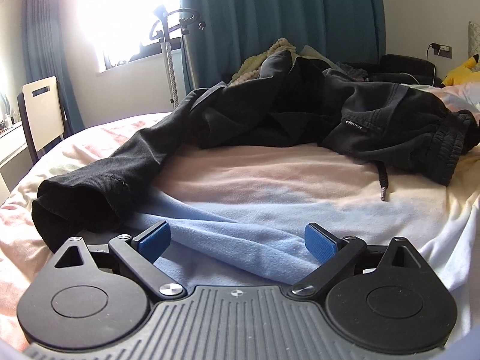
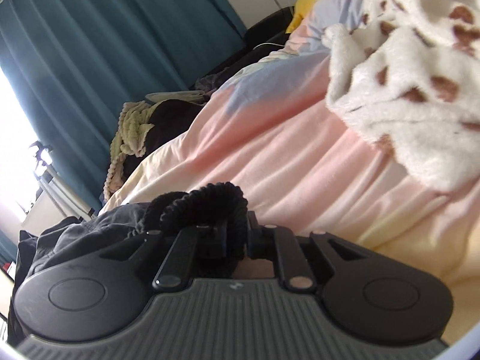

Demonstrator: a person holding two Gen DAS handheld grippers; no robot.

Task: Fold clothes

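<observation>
Black trousers (image 1: pixel 270 114), lying crumpled across the middle of the bed (image 1: pixel 270 180). One leg runs toward the bed's near left edge, its open cuff (image 1: pixel 75 210) resting on the bedding just beside the left gripper (image 1: pixel 237 241). The ribbed elastic waistband (image 1: pixel 447 150) lies toward the right side of the bed, with a black drawstring (image 1: pixel 382 183) trailing from it over the sheet.

Left gripper: released, its blue pads (image 1: pixel 154 241) spread wide over a light blue fleece fold (image 1: pixel 234 240), grasping nothing.

Right gripper (image 2: pixel 235 240): clenched on the waistband (image 2: pixel 210 201), whose ribbed black edge bunches up between and above the closed fingers; the dark trouser cloth (image 2: pixel 84 237) hangs off to the left of it.

Surroundings: pink and cream bedding (image 2: pixel 285 165); a white fleece with brown spots (image 2: pixel 420 90) toward the bed's far right; a pale knitted blanket (image 1: pixel 258 60) at the far edge; teal curtains (image 1: pixel 285 9); a bright window (image 1: pixel 120 9); a white chair (image 1: pixel 42 111) beyond the left edge; a yellow plush toy (image 1: pixel 462 73) at the far right corner.
</observation>
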